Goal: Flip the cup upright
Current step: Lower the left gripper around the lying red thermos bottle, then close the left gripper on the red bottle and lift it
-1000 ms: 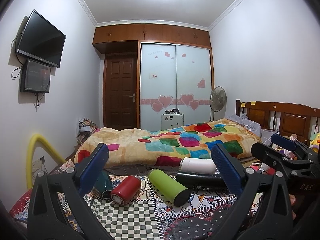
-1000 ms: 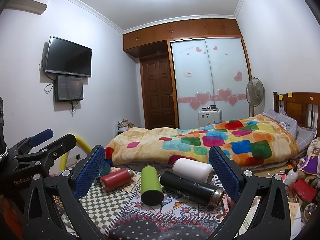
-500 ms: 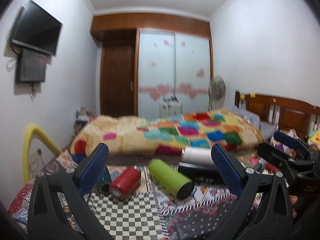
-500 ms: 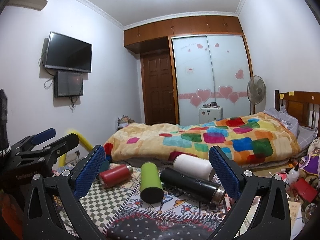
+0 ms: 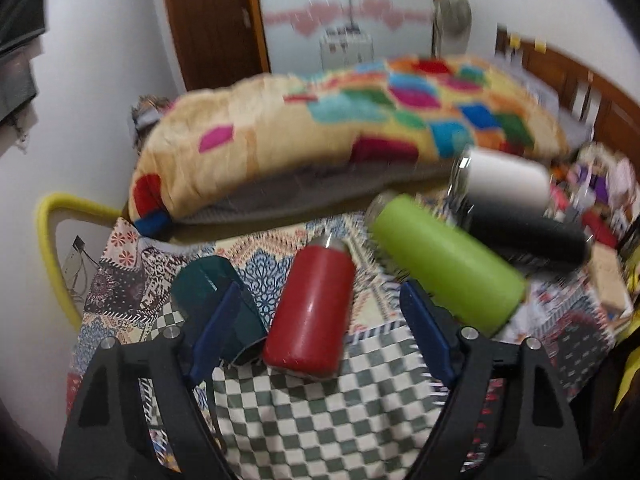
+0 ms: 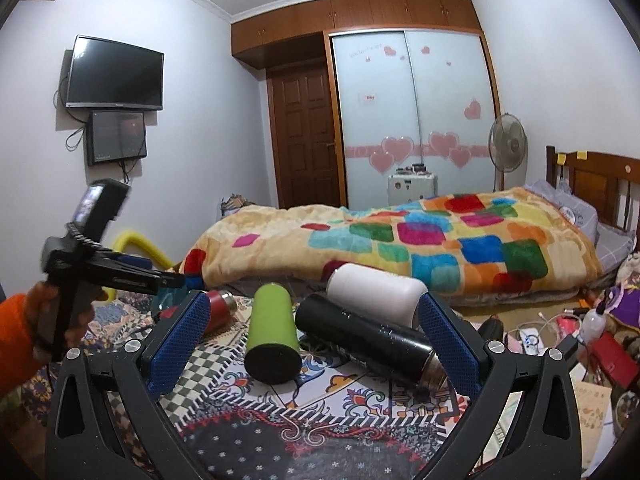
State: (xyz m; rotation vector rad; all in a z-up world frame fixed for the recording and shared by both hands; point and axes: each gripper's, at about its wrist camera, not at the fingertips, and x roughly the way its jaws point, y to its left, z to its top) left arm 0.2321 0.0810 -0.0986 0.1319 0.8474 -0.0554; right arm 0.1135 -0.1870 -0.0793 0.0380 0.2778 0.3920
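Observation:
Several cups lie on their sides on a patterned cloth: a dark teal cup point(image 5: 218, 304), a red flask point(image 5: 312, 312), a green flask point(image 5: 444, 264), a black flask point(image 5: 528, 236) and a white cup point(image 5: 508, 180). My left gripper point(image 5: 320, 336) is open, tilted down, its blue fingers either side of the red flask's near end. My right gripper point(image 6: 312, 344) is open and empty, held back from the green flask point(image 6: 272, 332), black flask point(image 6: 368, 340) and white cup point(image 6: 376, 292). The left gripper's body point(image 6: 100, 268) shows at the left in the right wrist view.
A bed with a colourful blanket point(image 6: 400, 236) lies right behind the cups. A yellow foam tube point(image 5: 52, 248) arcs at the left edge. Clutter point(image 6: 592, 340) covers the area to the right. The checkered cloth patch point(image 5: 320, 420) lies under my left gripper.
My left gripper has pitched down and moved in toward the red flask, which now sits between its fingers. The right gripper has barely moved. The cups have not shifted.

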